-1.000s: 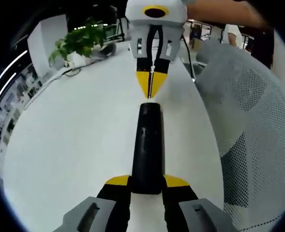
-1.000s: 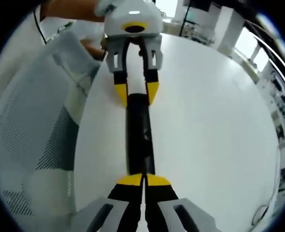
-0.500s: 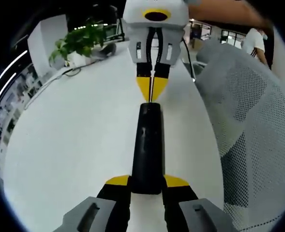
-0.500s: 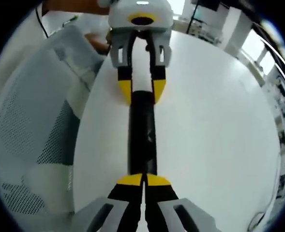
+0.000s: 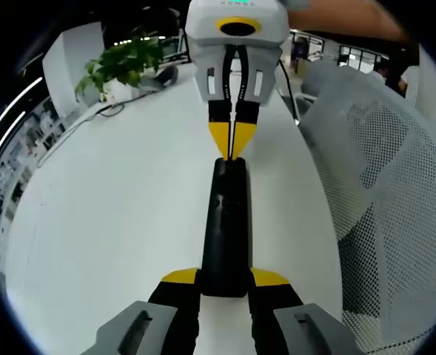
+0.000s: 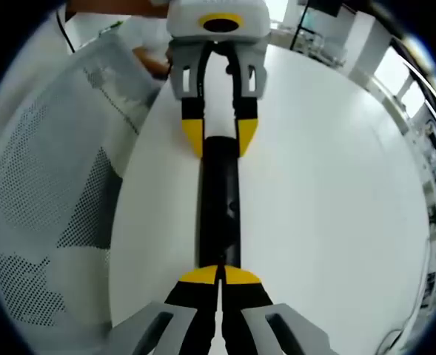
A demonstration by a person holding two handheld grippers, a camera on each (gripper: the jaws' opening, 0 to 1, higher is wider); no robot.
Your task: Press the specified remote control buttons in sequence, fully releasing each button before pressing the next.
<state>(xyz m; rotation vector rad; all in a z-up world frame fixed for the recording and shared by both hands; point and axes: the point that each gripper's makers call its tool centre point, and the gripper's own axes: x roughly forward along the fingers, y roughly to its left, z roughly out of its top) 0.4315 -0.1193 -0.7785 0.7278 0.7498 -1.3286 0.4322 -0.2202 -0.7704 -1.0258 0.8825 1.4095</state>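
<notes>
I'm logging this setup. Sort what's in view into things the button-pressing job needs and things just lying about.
Job:
- remote control
- left gripper, shut on its near end
- right gripper, shut, tips at its far end

Lying about:
- mesh chair
- potted plant
- cable
- white table

The remote [image 5: 226, 225] looks like glossy black plastic. It lies on a smooth matt white bench [image 5: 114, 207]. At right, the chair [image 5: 384, 192] back is pale perforated mesh cloth

Nothing legible here: the faint lettering on top of the right claw [image 5: 232, 157] housing, seen in the left gripper view, is too blurred to read.
</notes>
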